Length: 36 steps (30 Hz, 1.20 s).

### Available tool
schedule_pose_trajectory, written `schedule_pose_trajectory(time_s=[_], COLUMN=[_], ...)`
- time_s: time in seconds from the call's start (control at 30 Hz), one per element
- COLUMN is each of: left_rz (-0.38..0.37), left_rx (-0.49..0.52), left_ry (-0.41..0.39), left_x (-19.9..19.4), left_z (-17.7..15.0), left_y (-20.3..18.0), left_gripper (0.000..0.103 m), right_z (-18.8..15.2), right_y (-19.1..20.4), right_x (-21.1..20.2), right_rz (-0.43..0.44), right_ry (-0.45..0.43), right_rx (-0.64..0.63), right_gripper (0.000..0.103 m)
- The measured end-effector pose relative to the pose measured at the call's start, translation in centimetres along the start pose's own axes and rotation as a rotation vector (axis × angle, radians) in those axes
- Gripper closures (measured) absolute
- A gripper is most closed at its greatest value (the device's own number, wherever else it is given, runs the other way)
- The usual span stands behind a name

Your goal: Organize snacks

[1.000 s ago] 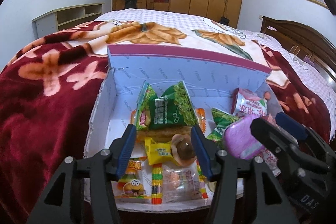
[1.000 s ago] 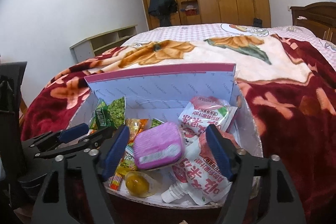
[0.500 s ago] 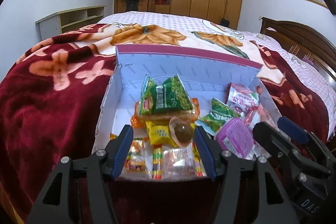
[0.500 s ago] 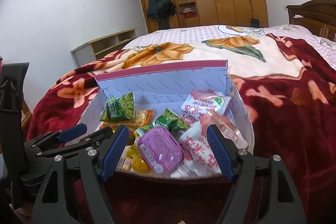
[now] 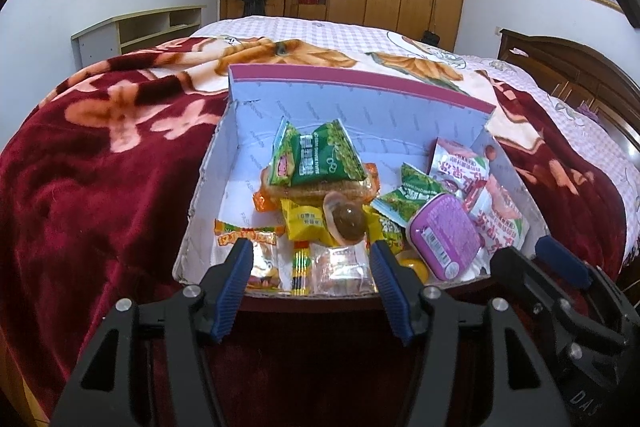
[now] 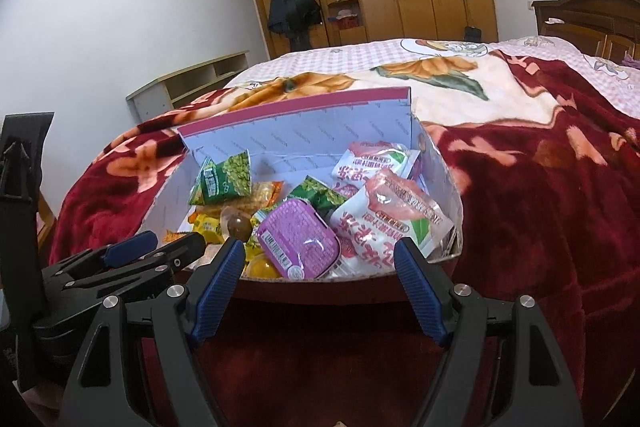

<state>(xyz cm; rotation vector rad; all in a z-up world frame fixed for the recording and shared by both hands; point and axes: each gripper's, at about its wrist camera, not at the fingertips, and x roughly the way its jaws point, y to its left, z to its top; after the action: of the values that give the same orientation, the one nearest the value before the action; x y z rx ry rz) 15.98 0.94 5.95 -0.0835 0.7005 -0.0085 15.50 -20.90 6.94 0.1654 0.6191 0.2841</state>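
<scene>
Now, box: we see the open cardboard box (image 5: 224, 163) on the red floral blanket (image 5: 100, 163), snacks heaped inside, just past both sets of fingertips.
Left gripper: our left gripper (image 5: 310, 267) hangs at the near rim with its jaws apart and nothing pinched; between its blue pads (image 5: 236, 279) we look at a clear wrapped sweet and a striped candy stick.
Right gripper: our right gripper (image 6: 320, 263) is spread wide and empty at the near edge, framing the purple tub (image 6: 298, 243) and the white-and-pink pouches (image 6: 372, 227).
Snacks: green pea packets (image 5: 320, 159) sit toward the back left of the box, on top of an orange-wrapped bar; the brown jelly cup (image 5: 348, 223) lies in the middle, the purple tub toward the right front.
Hidden: the near wall of the box is cut off by the pads in both views; a yellow jelly cup (image 6: 262, 269) is half covered by the tub, and the small print on the packets is too fine to read.
Change: against a second ago, both grippers have drawn back from the box, so the snacks look smaller and farther; the left jaws are slightly wider, the right unchanged.
</scene>
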Motion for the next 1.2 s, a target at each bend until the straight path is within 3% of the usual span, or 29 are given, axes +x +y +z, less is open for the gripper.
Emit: schedule_pose_trajectory(time_s=[1.2], left_rz=[0.004], left_rx=[0.004], left_ry=[0.0], left_x=[0.12], left_z=[-0.23], left_y=[-0.17], left_gripper=[0.04], right_z=[-0.28], right_y=[0.11], right_x=[0.03], right_rz=[0.0], right_ry=[0.003], right_rx=[0.001], right_gripper=[0.024])
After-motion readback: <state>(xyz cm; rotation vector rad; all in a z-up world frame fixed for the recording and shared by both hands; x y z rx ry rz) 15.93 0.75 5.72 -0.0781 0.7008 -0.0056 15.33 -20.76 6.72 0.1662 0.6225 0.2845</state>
